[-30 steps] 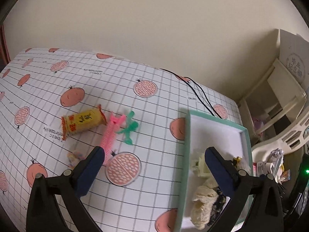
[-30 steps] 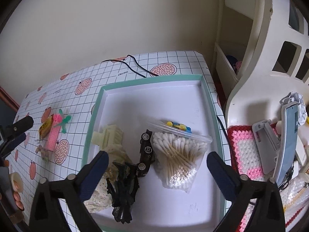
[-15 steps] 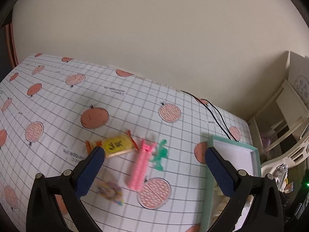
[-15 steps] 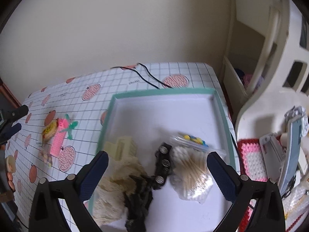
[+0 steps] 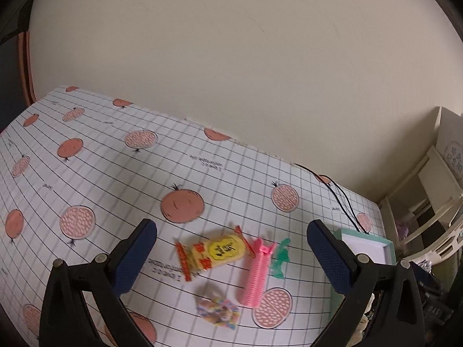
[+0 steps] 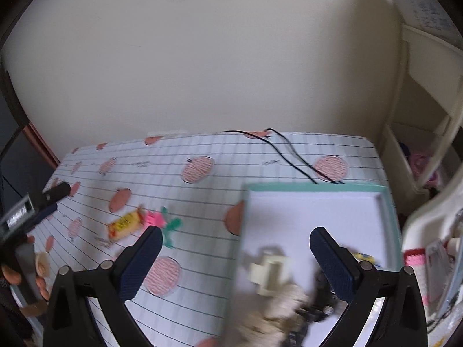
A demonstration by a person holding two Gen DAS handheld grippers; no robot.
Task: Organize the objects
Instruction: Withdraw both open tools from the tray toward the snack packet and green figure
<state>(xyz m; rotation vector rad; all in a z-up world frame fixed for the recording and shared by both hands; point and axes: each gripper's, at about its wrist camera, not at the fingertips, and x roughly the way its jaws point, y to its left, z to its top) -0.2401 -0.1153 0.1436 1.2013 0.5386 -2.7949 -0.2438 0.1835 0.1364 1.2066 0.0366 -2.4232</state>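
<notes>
A: Snack packet [image 5: 212, 253] sits between your left gripper [image 5: 231, 256] jaws, a bit ahead. Wide open, holding nothing.

B: What could go wrong?

A: The pink roller [image 5: 257, 271] touches it. You might grab both. The right gripper [image 6: 235, 260] hangs open and empty over the tray [image 6: 318, 186].

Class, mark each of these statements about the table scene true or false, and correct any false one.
1. The left gripper is open and holds nothing. True.
2. The yellow snack packet lies inside the green-rimmed tray. False: it lies on the tablecloth, outside the tray.
3. The pink hair roller lies between the packet and the green plastic piece. True.
4. The right gripper is shut on the cream hair claw. False: it is open, and the claw lies in the tray.
</notes>
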